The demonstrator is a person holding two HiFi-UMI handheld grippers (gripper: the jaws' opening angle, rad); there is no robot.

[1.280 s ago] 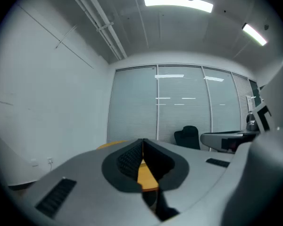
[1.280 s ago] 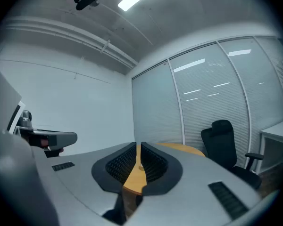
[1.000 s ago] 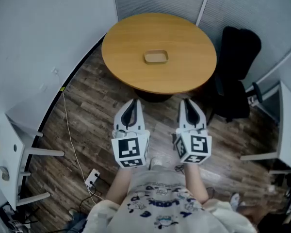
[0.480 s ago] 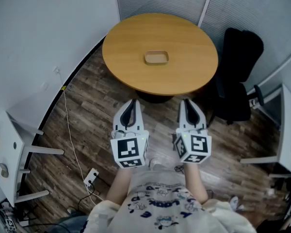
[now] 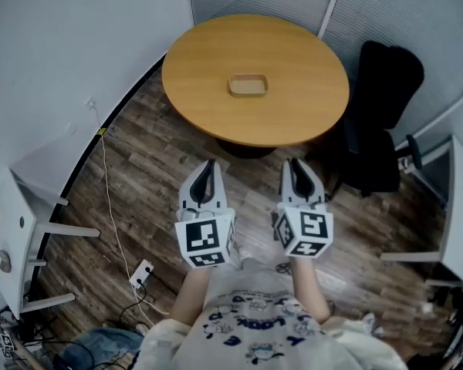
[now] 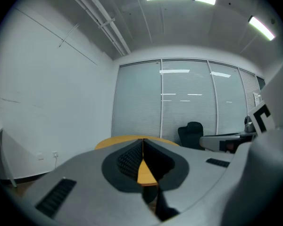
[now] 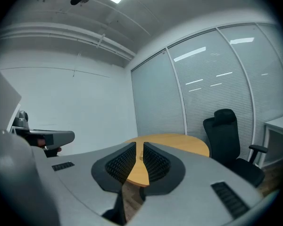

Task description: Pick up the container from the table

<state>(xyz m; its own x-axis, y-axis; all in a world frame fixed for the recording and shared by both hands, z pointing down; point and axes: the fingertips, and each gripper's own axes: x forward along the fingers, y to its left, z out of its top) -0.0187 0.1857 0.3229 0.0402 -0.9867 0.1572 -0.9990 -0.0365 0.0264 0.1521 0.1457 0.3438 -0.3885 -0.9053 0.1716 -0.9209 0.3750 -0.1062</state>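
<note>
Tan shallow container (image 5: pixel 248 85) lying near the middle of the round wooden bench (image 5: pixel 293 68), well apart from both grippers. Left gripper (image 5: pixel 208 164) clenched, jaws pressed together on nothing. Right gripper (image 5: pixel 295 163) released by a narrow slit, holding nothing. Both held side by side over the wood-plank floor (image 5: pixel 154 176), short of the bench.

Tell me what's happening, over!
Left gripper shut, empty. Right gripper barely open, empty. Container untouched on round table, ahead of both. Nothing in the way.
</note>
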